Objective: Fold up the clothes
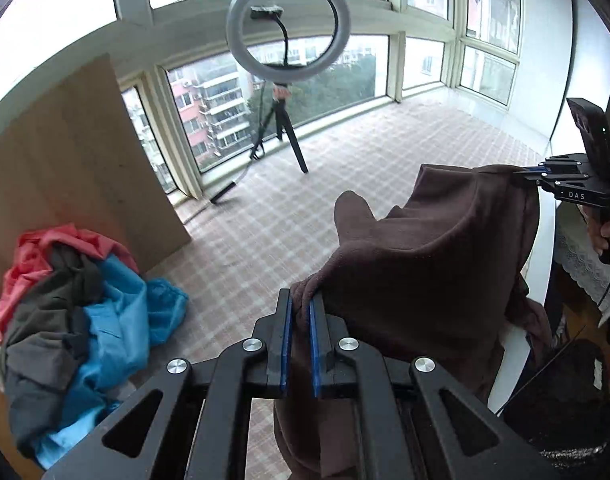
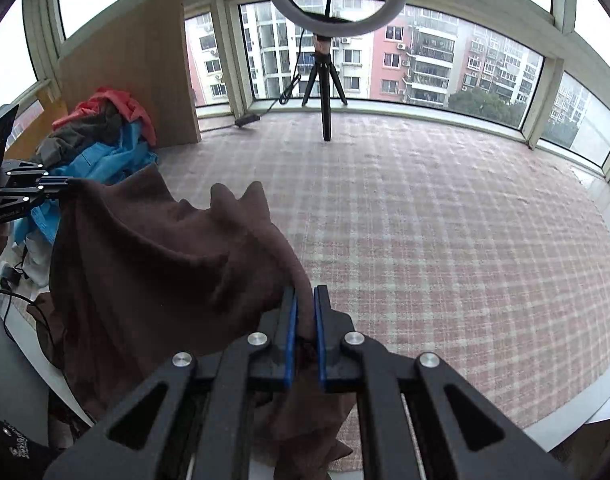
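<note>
A brown fleece garment (image 1: 433, 264) hangs in the air between my two grippers, above the checked cloth surface (image 1: 257, 232). My left gripper (image 1: 300, 300) is shut on one edge of it. My right gripper (image 2: 304, 296) is shut on the other edge of the brown garment (image 2: 165, 264). In the left wrist view the right gripper (image 1: 525, 173) shows at the far right, pinching the cloth. In the right wrist view the left gripper (image 2: 65, 184) shows at the far left, pinching the cloth. The garment sags in folds between them and droops below both.
A pile of red, grey and blue clothes (image 1: 77, 320) lies at the left, also seen in the right wrist view (image 2: 105, 140). A wooden board (image 1: 65, 168) stands behind it. A ring light on a tripod (image 1: 285, 40) stands by the windows. A white table edge (image 1: 541, 272) curves at right.
</note>
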### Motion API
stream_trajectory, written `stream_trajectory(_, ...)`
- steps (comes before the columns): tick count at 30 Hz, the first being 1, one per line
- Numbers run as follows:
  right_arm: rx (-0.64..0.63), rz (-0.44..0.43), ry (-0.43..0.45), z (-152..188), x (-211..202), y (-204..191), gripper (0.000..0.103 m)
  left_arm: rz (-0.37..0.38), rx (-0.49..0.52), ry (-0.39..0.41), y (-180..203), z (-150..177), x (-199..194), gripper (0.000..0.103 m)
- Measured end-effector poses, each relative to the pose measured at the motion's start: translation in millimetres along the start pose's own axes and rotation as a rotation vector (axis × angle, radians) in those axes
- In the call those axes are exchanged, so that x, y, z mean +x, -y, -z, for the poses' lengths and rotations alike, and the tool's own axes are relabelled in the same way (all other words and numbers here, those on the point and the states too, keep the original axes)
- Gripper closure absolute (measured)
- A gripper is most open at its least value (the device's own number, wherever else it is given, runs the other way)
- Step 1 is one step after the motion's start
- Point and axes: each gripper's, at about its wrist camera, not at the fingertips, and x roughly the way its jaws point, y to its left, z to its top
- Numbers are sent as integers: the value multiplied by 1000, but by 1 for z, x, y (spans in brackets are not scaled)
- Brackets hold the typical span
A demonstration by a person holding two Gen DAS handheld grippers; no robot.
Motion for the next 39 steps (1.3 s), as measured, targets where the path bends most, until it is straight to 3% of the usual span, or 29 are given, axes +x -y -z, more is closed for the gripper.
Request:
stream_trajectory(4, -88, -43, 202, -38, -91, -16, 96, -184, 5, 165, 14, -23, -123, 96)
stream_trajectory(10, -223, -87, 469, -81, -242, -43, 96, -440, 47, 315, 48, -45, -262, 96)
stream_trajectory(15, -314, -71, 627, -88, -327, -68, 96, -531, 43, 413, 64, -48, -329, 96)
stream_trajectory(20, -396, -17, 677, -95, -355, -83, 96, -557, 42, 456, 55, -55, -348, 96)
stream_trajectory(23, -423, 27, 678, -107, -346, -87, 96, -558, 53, 424, 37, -66, -323, 95)
stream_trajectory(28, -410, 83, 579, -148, -256, -85, 96, -493, 56, 304, -12, -93, -224, 96)
stream_trajectory(34, -311, 140, 338, -205, -57, -56, 96, -398, 12, 85, -90, -125, -15, 95)
stream_trajectory(35, -282, 156, 279, -211, -12, -49, 95, -372, -15, 38, -98, -129, 27, 89)
stream_trajectory(37, -221, 197, 128, -212, 80, -33, 94, -358, -62, -98, -113, -117, 108, 91)
stream_trajectory(39, -156, 226, -33, -197, 159, -7, 92, -316, -73, -168, -121, -93, 149, 91)
